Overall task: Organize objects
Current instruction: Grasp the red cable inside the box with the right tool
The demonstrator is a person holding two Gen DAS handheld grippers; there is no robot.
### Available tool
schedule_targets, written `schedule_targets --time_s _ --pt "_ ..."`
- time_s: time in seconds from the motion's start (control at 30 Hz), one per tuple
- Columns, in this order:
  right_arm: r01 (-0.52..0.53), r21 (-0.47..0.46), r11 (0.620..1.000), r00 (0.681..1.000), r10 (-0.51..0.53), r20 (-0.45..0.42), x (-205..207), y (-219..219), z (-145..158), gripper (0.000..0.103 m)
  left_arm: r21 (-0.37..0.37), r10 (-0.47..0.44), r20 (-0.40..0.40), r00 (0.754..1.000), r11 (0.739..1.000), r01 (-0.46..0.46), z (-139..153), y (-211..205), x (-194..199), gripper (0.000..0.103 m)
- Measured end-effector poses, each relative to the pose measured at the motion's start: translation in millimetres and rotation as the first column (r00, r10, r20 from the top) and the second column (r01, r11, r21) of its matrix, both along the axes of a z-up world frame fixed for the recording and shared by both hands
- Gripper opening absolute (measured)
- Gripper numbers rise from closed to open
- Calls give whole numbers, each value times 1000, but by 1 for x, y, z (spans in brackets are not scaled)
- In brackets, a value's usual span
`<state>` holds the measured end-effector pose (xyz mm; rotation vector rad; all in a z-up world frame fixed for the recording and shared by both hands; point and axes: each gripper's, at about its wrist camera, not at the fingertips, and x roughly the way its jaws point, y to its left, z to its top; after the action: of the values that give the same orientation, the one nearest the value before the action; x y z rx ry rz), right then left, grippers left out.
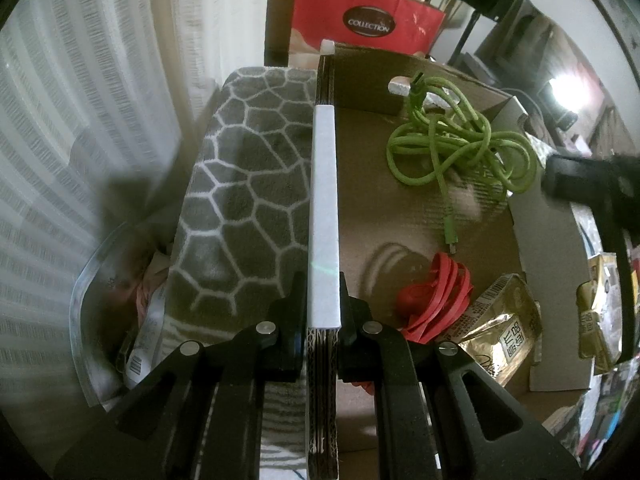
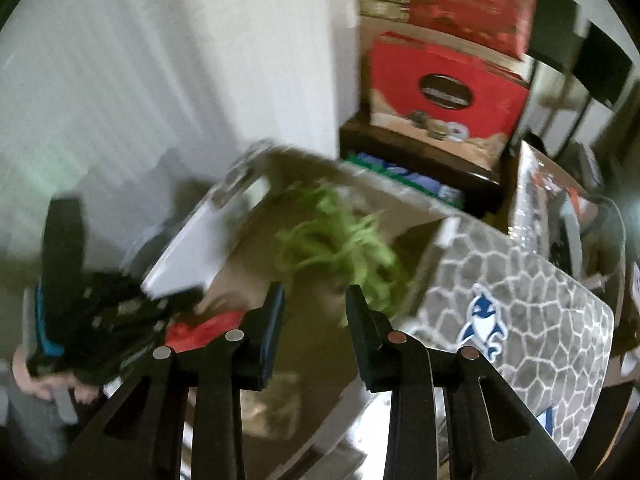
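Left wrist view: left gripper (image 1: 323,316) has its jaws clamped on the box wall (image 1: 324,216), the corrugated edge w/ white tape on top, so it looks like it's steadying the box (image 1: 400,216) rather than moving anything. Inside the box: green cable (image 1: 460,148) in a loose tangle toward the far side, its plug end trailing toward the near side; red bands (image 1: 436,296) just beside the near corner; gold packet (image 1: 500,332) touching or nearly touching the bands, leaning at the right wall. Grey blanket (image 1: 240,184) w/ white cell pattern lies outside the box, against the left of the gripped wall. More gold packets sit outside the right wall, past the cardboard.

Right wrist view is blurred. Right gripper (image 2: 314,316) has jaws apart, nothing between them, hanging over the box interior w/ the cable (image 2: 340,236) ahead of it. Blanket (image 2: 520,300) shows at right w/ a small blue shark patch. Left gripper (image 2: 100,320) appears as a dark smear at the box edge.

Judgement re progress: partway. Cable, bands and one packet are in the box, so some sorting seems done. Packets outside and the blanket beside the box may be what's left, tho can't tell which things are meant to go in. Cable is untidy, might want coiling
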<state>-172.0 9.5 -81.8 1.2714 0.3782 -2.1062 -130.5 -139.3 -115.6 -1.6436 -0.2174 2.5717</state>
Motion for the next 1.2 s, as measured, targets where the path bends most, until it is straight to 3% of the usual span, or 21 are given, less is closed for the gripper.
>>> schedule_targets --time_s 0.13,0.33,0.53,0.6,0.83,1.03,1.13,1.2 --pt "-99 49 994 995 98 19 28 -15 -11 33 0 2 0 1000 1000 -2 0 0 0 10" --pt "-161 64 985 986 158 43 47 -26 -28 33 7 4 0 1000 1000 -4 0 -1 0 10" --pt "-177 39 983 980 172 99 38 -34 -45 34 10 5 1 1000 1000 -5 -1 -2 0 10" --pt "-181 25 983 977 176 123 32 -35 -50 45 11 5 1 1000 1000 -5 -1 -2 -1 10" --pt "-208 35 978 966 199 164 31 -45 -65 45 12 6 1 1000 1000 -6 -1 -1 -1 10" --pt "-185 13 983 971 181 157 32 -45 -62 30 10 6 1 1000 1000 -6 -1 -2 0 10" --pt "-134 -9 991 980 134 149 25 -43 -59 9 10 6 1 1000 1000 -6 -1 -2 0 10" --pt "-106 -2 994 985 105 135 20 -42 -58 6 10 6 1 1000 1000 -6 -1 -2 0 10"
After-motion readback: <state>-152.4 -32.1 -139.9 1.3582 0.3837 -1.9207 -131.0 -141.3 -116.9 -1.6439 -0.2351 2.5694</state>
